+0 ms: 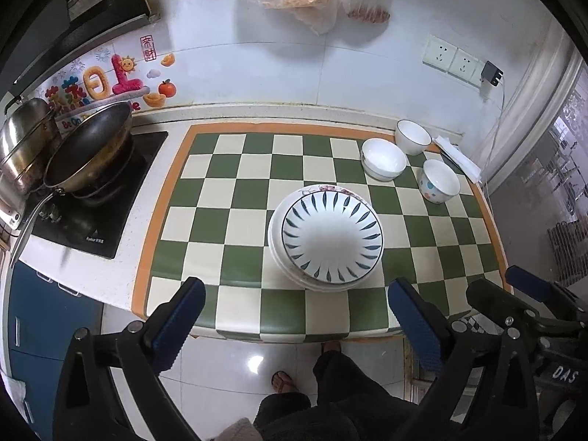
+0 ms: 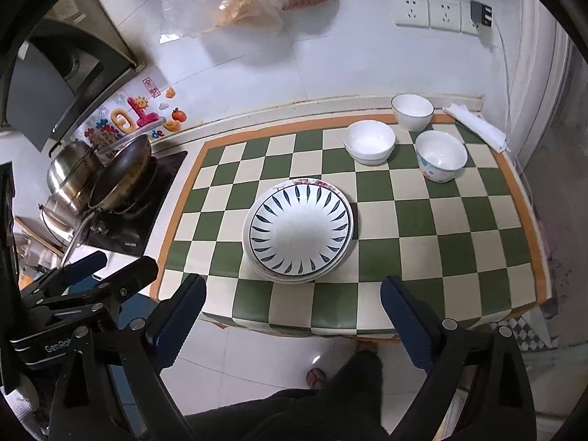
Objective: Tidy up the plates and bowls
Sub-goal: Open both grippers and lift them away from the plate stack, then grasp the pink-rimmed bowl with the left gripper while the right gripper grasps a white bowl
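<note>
The stack of plates (image 1: 325, 240) sits near the middle of the checkered desk (image 1: 235, 191), a leaf-patterned plate on top. Three bowls stand apart from it at the far right corner: a white bowl (image 1: 384, 163), a rimmed bowl (image 1: 413, 136) behind it, and a dotted bowl (image 1: 439, 180) beside a folded cloth (image 1: 457, 158). The left tool (image 1: 296, 307) and right tool (image 2: 294, 299) hang above the desk's near edge, jaws spread wide, gripping nothing. A pan (image 1: 90, 150) rests on the stove at left.
</note>
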The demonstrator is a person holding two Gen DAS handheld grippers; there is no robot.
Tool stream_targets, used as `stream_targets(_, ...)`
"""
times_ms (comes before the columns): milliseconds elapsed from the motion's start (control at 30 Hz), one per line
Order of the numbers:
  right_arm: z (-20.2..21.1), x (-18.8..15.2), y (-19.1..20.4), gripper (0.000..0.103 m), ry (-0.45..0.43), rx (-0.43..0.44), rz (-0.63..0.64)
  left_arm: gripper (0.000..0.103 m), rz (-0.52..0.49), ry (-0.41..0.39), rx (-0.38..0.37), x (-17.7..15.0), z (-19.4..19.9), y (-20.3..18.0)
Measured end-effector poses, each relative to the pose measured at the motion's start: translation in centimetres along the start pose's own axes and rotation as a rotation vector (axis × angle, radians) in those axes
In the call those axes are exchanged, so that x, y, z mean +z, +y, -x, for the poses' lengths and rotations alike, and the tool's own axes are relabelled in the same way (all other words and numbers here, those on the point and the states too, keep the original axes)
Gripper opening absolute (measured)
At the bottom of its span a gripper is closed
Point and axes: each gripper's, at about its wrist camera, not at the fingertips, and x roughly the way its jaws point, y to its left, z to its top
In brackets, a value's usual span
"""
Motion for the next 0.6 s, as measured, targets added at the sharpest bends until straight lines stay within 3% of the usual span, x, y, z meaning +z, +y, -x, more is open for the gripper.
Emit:
stream_targets(267,-5.0,6.5,-7.8,0.098,0.028,0.084,-0.119,0.102,-0.005,0.005,0.019,5.8,-5.1,-3.6)
stream_targets(367,-8.8,10.5,-11.7,0.098,0.059,0.083,-0.161,0.102,0.001,0.025,0.002,9.8,-9.4,-5.6)
stream_targets(533,-15.6,17.8,-16.4,0.097,0.111,0.093,-0.169,0.100,0.026,0.125,-0.028,15.6,-17.6,-8.1)
stream_targets(600,-18.5,20.6,-17.8,0.094,0.135,0.100,-0.161,0.092,0.039,0.172,-0.037,17.7,-21.3,-8.7)
